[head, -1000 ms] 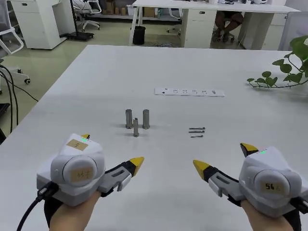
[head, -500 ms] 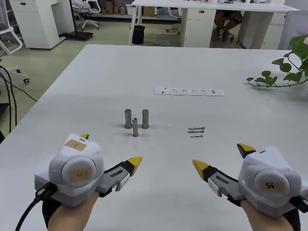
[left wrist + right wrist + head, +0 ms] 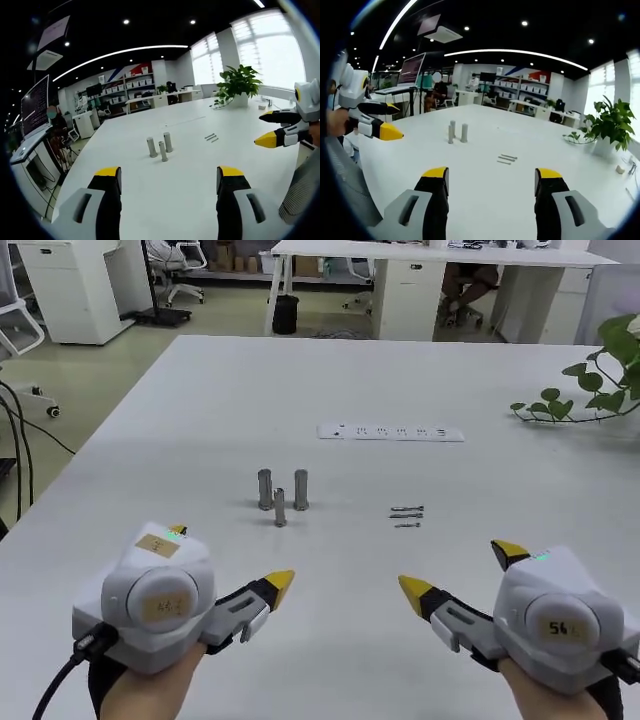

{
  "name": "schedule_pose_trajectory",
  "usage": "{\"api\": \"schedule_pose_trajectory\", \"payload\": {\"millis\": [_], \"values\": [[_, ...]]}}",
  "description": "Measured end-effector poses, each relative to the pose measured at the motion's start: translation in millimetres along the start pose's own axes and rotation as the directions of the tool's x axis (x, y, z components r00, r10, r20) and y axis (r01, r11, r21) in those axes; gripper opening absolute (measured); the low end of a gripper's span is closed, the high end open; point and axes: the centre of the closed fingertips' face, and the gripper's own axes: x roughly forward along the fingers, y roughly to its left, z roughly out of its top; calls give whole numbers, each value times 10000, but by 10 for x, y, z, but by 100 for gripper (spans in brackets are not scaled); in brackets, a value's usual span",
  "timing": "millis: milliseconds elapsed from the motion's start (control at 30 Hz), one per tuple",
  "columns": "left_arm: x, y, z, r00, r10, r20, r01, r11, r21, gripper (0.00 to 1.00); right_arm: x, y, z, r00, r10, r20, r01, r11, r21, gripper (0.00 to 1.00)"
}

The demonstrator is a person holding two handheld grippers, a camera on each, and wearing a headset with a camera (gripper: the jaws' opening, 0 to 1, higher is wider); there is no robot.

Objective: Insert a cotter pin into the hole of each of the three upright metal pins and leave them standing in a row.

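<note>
Three short grey metal pins (image 3: 280, 498) stand upright in a tight cluster mid-table, also seen from the left gripper view (image 3: 161, 146) and the right gripper view (image 3: 458, 132). To their right lie three small cotter pins (image 3: 407, 517) side by side flat on the table (image 3: 210, 137) (image 3: 506, 159). My left gripper (image 3: 230, 556) (image 3: 168, 172) hovers open near the front edge, well short of the metal pins. My right gripper (image 3: 460, 570) (image 3: 491, 175) is open too, in front of the cotter pins. Both hold nothing.
A white power strip (image 3: 391, 432) lies behind the pins. A leafy plant (image 3: 590, 390) reaches in at the far right edge of the white table (image 3: 200, 420). Office desks and chairs stand beyond the table.
</note>
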Motion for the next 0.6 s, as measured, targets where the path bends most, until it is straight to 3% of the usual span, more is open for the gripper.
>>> {"api": "schedule_pose_trajectory", "payload": {"millis": [333,467,600], "values": [[0,-10,-4,10000,28,-61,-26,9997,244,76,-9,-37,-16,9999,-110,-95,113,9992,371,75],[24,-4,-36,9997,36,-226,-30,9996,284,75,-29,-46,-9,9997,-1,-235,12,9988,498,76],[28,-3,-34,9996,-24,-275,28,9999,145,73,-77,-28,75,9997,248,-44,-244,9973,700,75]]}}
